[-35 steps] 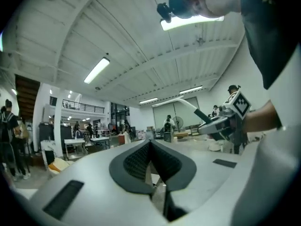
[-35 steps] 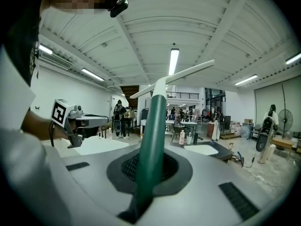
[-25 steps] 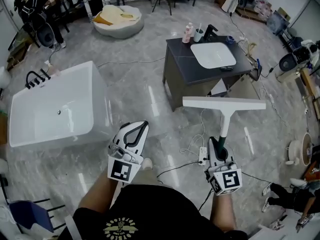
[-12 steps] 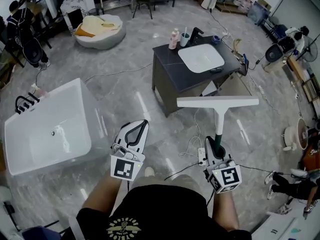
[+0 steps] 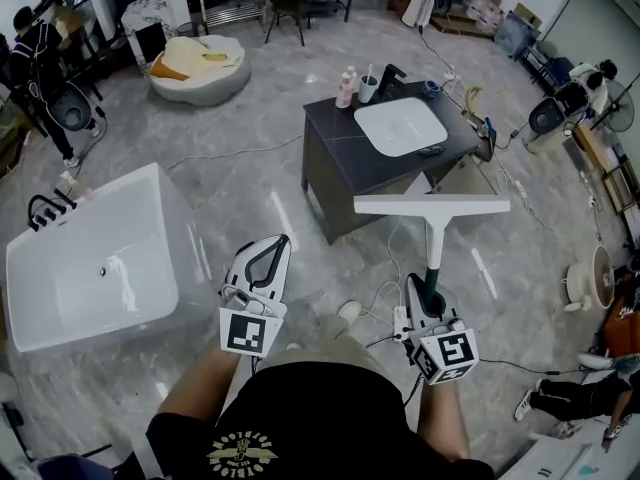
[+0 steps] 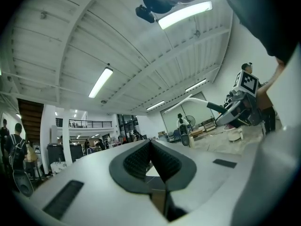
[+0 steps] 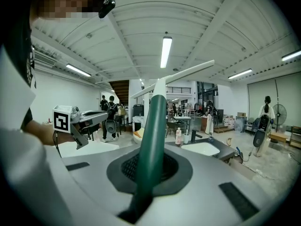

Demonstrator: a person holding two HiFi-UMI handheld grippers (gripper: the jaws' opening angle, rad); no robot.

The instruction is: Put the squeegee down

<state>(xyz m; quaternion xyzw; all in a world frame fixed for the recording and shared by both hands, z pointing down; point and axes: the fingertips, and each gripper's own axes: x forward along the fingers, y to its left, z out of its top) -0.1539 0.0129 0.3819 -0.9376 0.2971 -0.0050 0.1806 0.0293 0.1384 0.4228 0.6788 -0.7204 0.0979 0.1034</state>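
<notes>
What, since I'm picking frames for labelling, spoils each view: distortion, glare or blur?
Head view: strong fisheye bend, glare streaks on the glossy floor, squeegee sharp. Left gripper view: dark rounded corners, ceiling lamp blown out. Right gripper view: mosaic patch top left, near squeegee handle soft.

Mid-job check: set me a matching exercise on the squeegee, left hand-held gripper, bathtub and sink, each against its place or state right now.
Things:
1. squeegee
2. left hand-held gripper
3. bathtub
4. sink

Place or state:
A. set in the dark cabinet top
B. shut, nothing between its jaws
C. green handle clamped in the right hand-held gripper
D. standing on the floor, at the left of the head view

Pairs: 1-C, 2-B, 3-D, 4-A
</notes>
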